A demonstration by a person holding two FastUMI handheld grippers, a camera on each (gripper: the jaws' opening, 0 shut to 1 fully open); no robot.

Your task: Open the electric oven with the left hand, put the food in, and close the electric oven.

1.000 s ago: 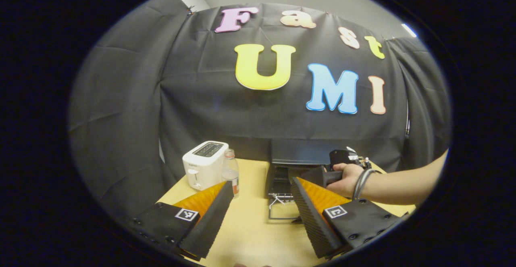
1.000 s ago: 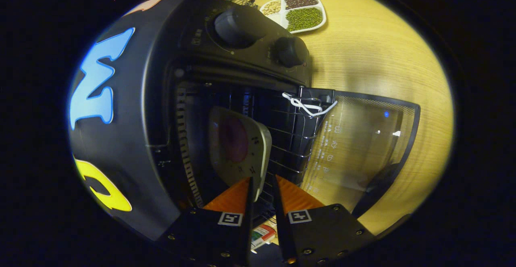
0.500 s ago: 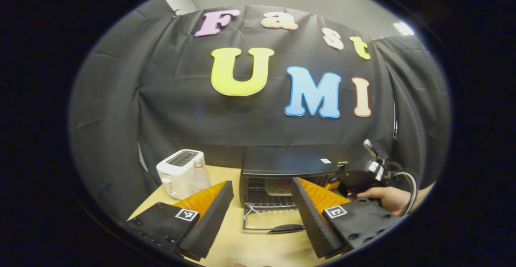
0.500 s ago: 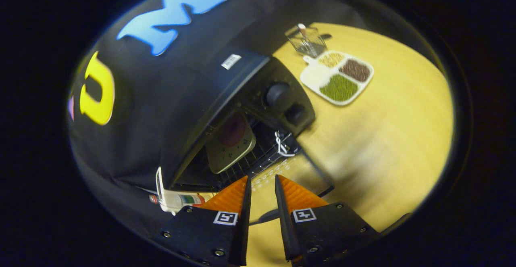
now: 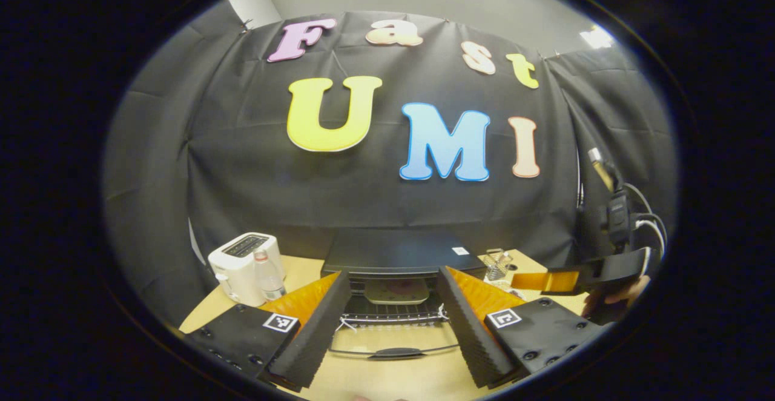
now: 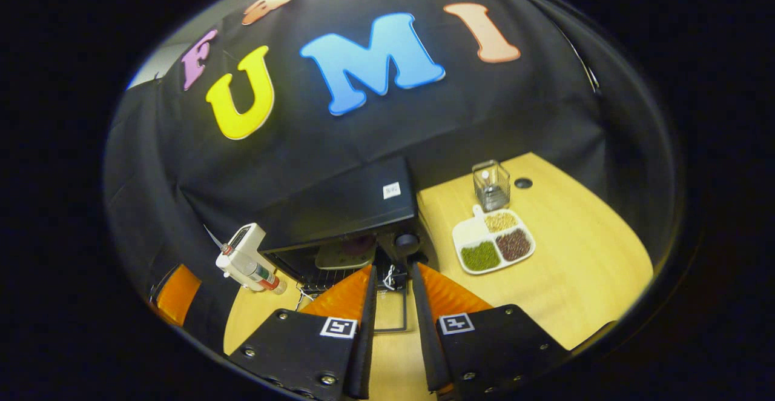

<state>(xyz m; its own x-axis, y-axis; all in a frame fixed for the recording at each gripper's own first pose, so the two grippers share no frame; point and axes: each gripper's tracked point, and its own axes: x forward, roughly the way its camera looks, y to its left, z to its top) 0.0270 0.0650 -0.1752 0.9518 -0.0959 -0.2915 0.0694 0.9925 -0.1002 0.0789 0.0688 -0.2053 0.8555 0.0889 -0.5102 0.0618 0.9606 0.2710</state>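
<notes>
The black electric oven (image 5: 393,251) stands at the back of the pale wooden bench (image 6: 581,268), against the booth's cloth wall, with its glass door (image 5: 393,347) folded down flat toward the front and a dark handle along the door's near edge. Inside, on the wire rack (image 5: 393,311), sits a pale square plate (image 5: 396,291) carrying a dark reddish piece of food (image 5: 399,284); a white cord is tied at the rack's front corners. The left tongs (image 5: 393,328) hang in front of the open door, low over the bench, the two ribbed black-and-orange fingers spread wide apart and holding nothing. The right tongs (image 6: 392,322) are raised above and in front of the oven, tilted, their fingers drawn close with a narrow slit between and nothing in it. In the left gripper view those tongs show far right, held by a hand (image 5: 614,298). A white toaster (image 5: 242,260) and a clear bottle (image 5: 266,271) stand left of the oven; a white divided tray of beans (image 6: 493,248) and a clear glass container (image 6: 491,184) lie to its right.
</notes>
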